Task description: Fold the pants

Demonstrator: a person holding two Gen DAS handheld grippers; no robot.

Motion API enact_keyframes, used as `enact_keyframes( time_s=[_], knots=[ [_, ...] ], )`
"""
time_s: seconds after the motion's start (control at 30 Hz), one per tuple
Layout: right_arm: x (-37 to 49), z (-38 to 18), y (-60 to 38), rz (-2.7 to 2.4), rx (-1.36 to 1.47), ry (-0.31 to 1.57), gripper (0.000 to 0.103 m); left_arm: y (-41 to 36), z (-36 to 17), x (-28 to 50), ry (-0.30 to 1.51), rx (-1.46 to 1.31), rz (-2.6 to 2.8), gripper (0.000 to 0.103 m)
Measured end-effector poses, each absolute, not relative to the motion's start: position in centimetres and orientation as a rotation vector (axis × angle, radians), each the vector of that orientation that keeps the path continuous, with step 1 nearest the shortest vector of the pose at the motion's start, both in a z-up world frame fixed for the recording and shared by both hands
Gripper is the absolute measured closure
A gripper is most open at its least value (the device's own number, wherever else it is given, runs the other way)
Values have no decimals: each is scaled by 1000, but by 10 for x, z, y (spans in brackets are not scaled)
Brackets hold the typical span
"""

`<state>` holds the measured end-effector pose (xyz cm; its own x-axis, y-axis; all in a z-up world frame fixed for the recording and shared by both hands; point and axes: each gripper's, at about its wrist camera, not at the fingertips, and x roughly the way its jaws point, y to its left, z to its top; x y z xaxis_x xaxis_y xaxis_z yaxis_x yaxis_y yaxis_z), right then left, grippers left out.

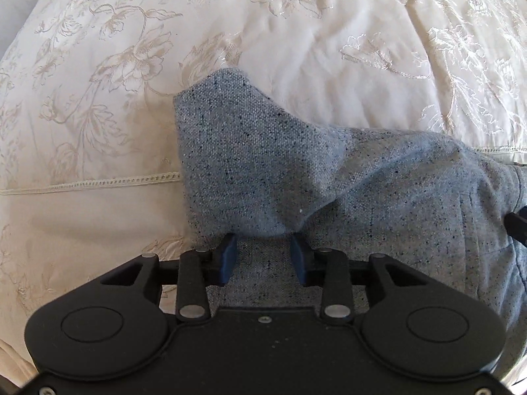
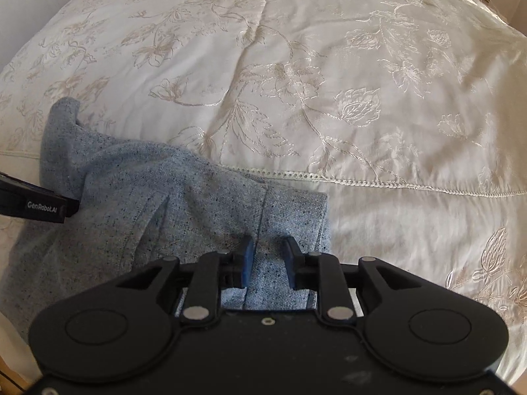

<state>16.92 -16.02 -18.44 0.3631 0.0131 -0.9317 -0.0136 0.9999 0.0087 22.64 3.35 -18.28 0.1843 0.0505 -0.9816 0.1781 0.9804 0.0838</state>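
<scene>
While both tools sit low over the bed, the left gripper (image 1: 264,256) has its blue fingers (image 1: 228,256) parted with grey cloth lying between them and a raised fold of the pants (image 1: 263,164) bulging just ahead of the tips; whether it pinches anything I cannot tell. Just so, the right gripper (image 2: 266,260) stands partly spread over a seam near the pants' edge (image 2: 197,204), its pads (image 2: 247,256) apart and gripping nothing I can make out. At that view's left the other tool's black body shows beside the fabric. Beyond the speckled blue-grey pants stretches the cream bedspread (image 2: 329,82), embroidered with flowers, a lace band (image 2: 362,182) running across it behind the garment.
</scene>
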Motion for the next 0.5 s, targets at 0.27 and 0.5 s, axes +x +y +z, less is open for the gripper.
enact_keyframes(
  time_s=[0.27, 0.5],
  knots=[
    [168, -190, -144, -34, -62, 1179, 79, 48, -183, 224, 1381, 164, -124, 54],
    [149, -176, -164, 11, -25, 1111, 64, 77, -170, 190, 1297, 194, -123, 52]
  ],
)
